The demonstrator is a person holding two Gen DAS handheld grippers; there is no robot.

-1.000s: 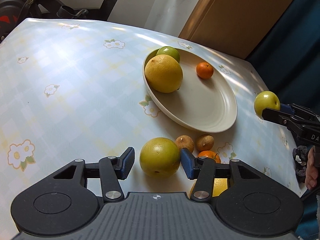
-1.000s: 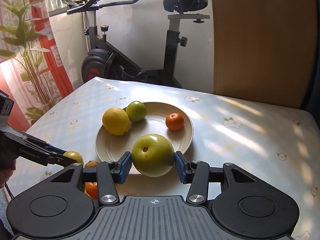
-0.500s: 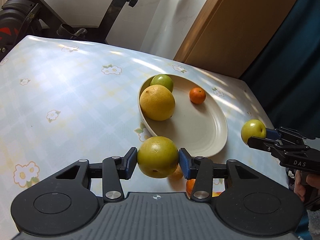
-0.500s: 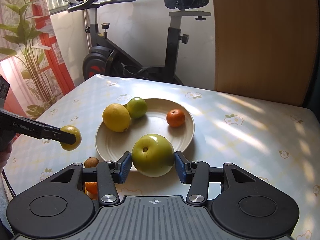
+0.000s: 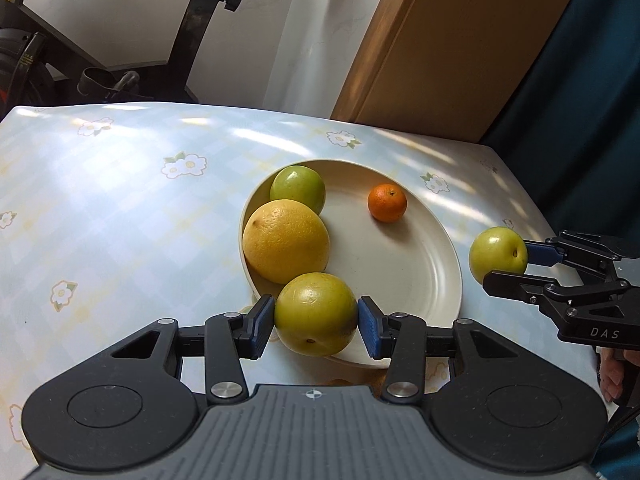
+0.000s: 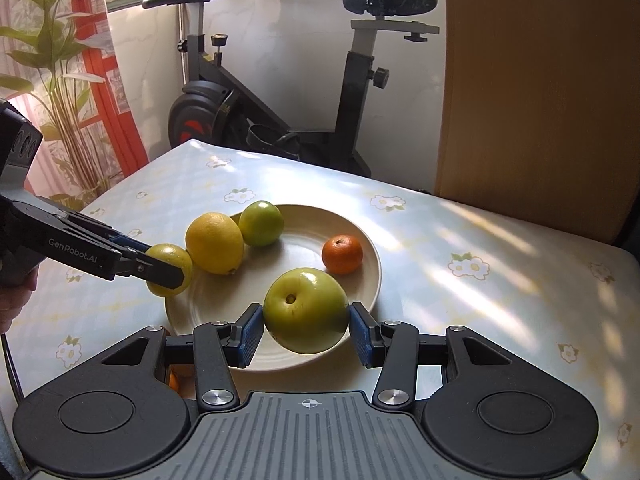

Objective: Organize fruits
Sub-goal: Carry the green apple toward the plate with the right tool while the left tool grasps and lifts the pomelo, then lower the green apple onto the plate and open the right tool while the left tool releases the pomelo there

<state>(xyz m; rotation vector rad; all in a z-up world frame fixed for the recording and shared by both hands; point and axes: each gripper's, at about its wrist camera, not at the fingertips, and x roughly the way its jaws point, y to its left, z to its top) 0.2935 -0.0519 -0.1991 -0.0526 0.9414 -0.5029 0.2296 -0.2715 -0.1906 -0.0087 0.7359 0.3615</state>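
Observation:
My left gripper is shut on a yellow-green round fruit and holds it over the near rim of the cream plate. It also shows in the right wrist view. My right gripper is shut on a green apple, held above the plate's near side; it shows in the left wrist view beside the plate's right rim. On the plate lie a large yellow citrus, a green fruit and a small orange mandarin.
The table has a pale flowered cloth. An orange fruit peeks out under my right gripper's left finger. An exercise bike stands behind the table, a wooden panel at the right, a plant at the left.
My left gripper closed on the yellow-green fruit, lifted it off the table and carried it forward to the plate's rim. My right gripper moved the apple in over the plate.

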